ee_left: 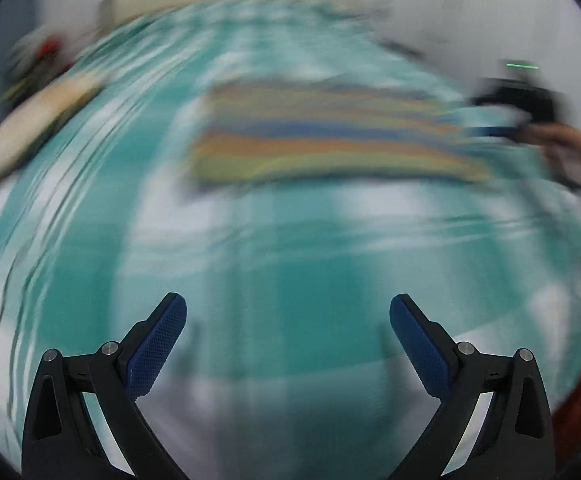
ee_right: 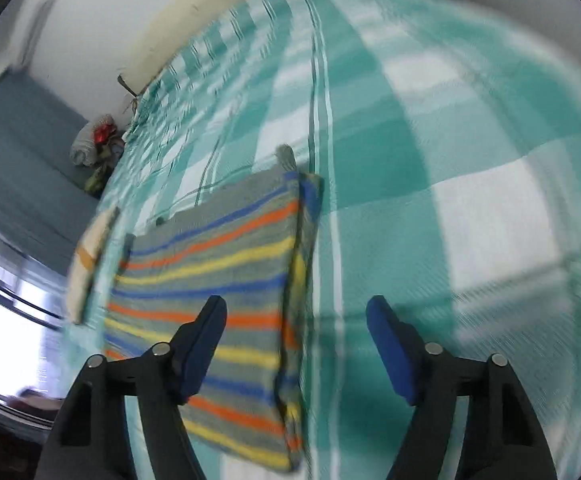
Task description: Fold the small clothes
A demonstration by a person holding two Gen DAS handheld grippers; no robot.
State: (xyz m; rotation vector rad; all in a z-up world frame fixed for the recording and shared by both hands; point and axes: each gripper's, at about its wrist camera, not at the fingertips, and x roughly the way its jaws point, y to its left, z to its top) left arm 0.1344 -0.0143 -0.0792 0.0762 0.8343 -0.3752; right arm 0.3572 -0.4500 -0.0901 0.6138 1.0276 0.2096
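The striped garment (ee_right: 226, 292) is seen lying flat on a teal-and-white checked bedspread (ee_right: 430, 160), folded to a rough rectangle, its knit-looking cloth banded in grey, blue, orange and yellow. In the right wrist view its right edge is shown doubled into a thick fold, and a small grey tab is seen at its far corner; the left wrist view, heavily blurred, gives the garment (ee_left: 322, 136) only as a smear of coloured bands. A hand (ee_left: 578, 160) gripping the black right gripper (ee_left: 502, 128) is caught just beside the garment's right end in the left view alone. A pale cream cloth (ee_right: 90, 264) is shown beside the garment's left edge, and a bundle with a red patch (ee_right: 96, 140) well beyond it. The left gripper (ee_left: 288, 312) is held wide open over bare bedspread with nothing between its dimpled blue pads. The right gripper's (ee_right: 296, 312) jaws are seen apart and empty, above the garment's near right edge.
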